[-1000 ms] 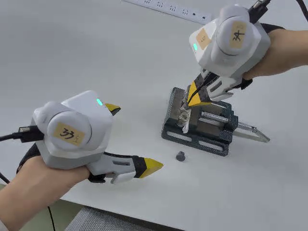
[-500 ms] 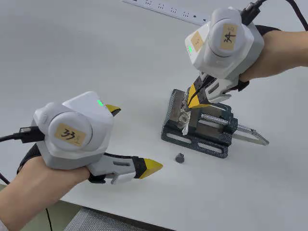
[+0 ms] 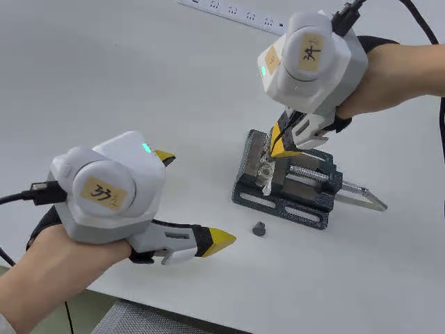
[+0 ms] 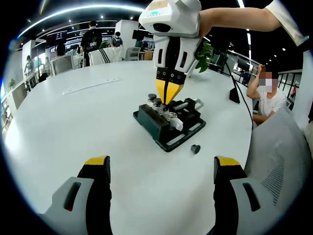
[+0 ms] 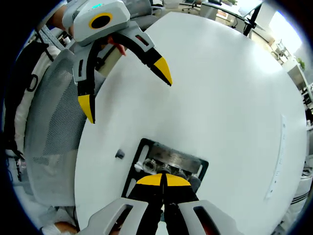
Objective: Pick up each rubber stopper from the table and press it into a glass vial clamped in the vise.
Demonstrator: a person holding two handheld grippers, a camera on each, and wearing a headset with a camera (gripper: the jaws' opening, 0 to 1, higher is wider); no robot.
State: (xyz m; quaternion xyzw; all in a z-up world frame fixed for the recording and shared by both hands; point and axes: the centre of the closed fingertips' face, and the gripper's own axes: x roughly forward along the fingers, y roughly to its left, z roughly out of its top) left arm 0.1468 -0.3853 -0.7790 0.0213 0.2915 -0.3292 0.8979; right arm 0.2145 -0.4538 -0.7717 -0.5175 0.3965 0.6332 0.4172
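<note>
Two grippers: you hold the left gripper (image 3: 194, 199) low and near you, and the right gripper (image 3: 279, 145) farther out, both over the table (image 3: 139, 69).
Left jaws: spread wide with nothing between them, hovering clear of the table and well apart from the vise (image 3: 295, 186).
Right jaws: closed tip to tip and pointing down, with the yellow tips right over the vise.
Vise: directly under your right tips. It sits ahead of your left jaws, and in the left gripper view it lies out beyond the gap between them (image 4: 168, 125).
Vials: clamped upright in the vise (image 3: 265, 170), just below your right tips. In the right gripper view they peek out just past the yellow tips (image 5: 161, 169). You cannot tell whether the tips touch them, and their number is hard to read.
Stopper: one loose stopper (image 3: 259, 228) lies on the table, between your left jaws' outer tip and the vise, just beside the vise base. In the left gripper view it is ahead, nearer the right-hand jaw (image 4: 195, 148). In the right gripper view it is off to the left of your jaws (image 5: 120, 154).
Handle: the vise handle (image 3: 360, 197) sticks out on the side away from your left jaws.
Power strip: it lies on the table beyond your right gripper (image 3: 240, 11), well apart from the vise.
</note>
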